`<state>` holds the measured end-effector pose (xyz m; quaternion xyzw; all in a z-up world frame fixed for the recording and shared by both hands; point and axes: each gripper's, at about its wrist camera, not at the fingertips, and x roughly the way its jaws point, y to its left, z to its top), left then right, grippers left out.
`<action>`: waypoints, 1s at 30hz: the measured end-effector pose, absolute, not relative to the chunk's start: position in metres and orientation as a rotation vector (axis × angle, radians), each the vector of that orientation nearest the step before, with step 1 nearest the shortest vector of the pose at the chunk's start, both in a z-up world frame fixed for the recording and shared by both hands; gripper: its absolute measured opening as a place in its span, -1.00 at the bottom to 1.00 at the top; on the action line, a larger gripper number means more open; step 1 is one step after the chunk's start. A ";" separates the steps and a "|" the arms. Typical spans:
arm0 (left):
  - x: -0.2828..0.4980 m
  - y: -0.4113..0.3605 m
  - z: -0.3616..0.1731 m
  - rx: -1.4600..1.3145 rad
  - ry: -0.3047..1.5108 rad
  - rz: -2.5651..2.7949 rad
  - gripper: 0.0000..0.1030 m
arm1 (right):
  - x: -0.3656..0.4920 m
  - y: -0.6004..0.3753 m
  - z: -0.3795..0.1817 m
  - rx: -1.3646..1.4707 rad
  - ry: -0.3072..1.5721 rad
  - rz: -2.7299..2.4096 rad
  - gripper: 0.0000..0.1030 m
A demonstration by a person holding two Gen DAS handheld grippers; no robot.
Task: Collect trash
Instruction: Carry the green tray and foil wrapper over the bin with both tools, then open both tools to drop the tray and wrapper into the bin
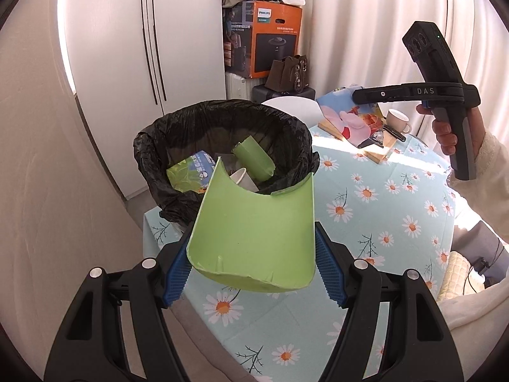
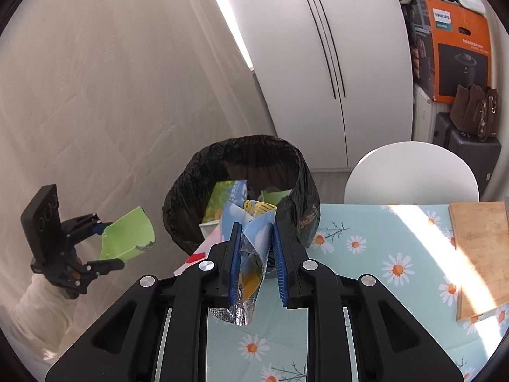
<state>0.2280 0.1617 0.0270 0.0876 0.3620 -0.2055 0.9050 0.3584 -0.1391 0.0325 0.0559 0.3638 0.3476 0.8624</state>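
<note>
My left gripper [image 1: 251, 254] is shut on a torn green paper cup piece [image 1: 254, 232], held just short of the black-lined trash bin [image 1: 152, 146]. The bin holds another green cup piece [image 1: 254, 159], a white cup and a blue-green packet. My right gripper [image 2: 256, 248] is shut on a blue foil snack wrapper [image 2: 251, 238], close to the bin's rim [image 2: 299, 165]. The right gripper also shows in the left wrist view [image 1: 356, 95], and the left gripper in the right wrist view [image 2: 98, 232] with the green piece [image 2: 127, 235].
The table has a light blue daisy tablecloth [image 1: 366, 197]. A wooden board [image 2: 480, 254] lies at the right, with a white cup [image 1: 397, 119] and a pink-blue wrapper [image 1: 346, 117]. A white chair [image 2: 410, 172], stacked boxes and bags stand behind.
</note>
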 end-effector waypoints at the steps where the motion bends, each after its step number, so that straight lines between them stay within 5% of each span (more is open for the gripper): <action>1: 0.237 0.162 0.029 0.188 0.753 -0.430 0.35 | 0.364 -0.134 0.035 0.105 0.761 0.729 -0.65; 24: 0.393 0.154 0.000 0.310 0.926 -0.431 0.35 | 0.495 -0.019 0.000 -0.159 0.747 0.899 -0.64; 28: 0.401 0.150 -0.011 0.358 0.949 -0.402 0.37 | 0.499 -0.013 -0.007 -0.173 0.751 0.901 -0.50; 30: 0.399 0.149 -0.012 0.369 0.941 -0.392 0.49 | 0.496 -0.013 -0.005 -0.194 0.729 0.876 -0.28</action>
